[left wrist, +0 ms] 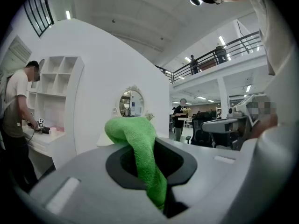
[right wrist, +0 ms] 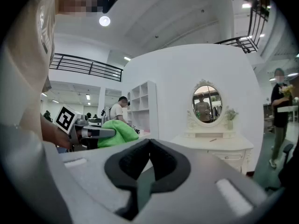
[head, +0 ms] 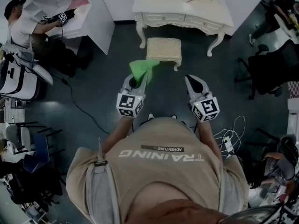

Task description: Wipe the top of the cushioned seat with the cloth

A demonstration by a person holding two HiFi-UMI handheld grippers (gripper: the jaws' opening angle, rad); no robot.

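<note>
The left gripper pinches the green cloth, with the loose end bunched forward, probably ready to be carried to the cushioned seat. The seat stands ahead, just in front of the dressing table, and the cloth has not yet touched it. The right gripper hangs alongside with its jaws pressed together on nothing. The person's shirt reads "TRAINING" and "ADVENTURE".

A dark grey floor fills the head view. A white dressing table stands at 12 o'clock, a white desk with shelves at 11, and a black office chair at 3. An oval mirror tops the table against a curved white wall. A railed balcony runs above, and a round ceiling light is lit.
</note>
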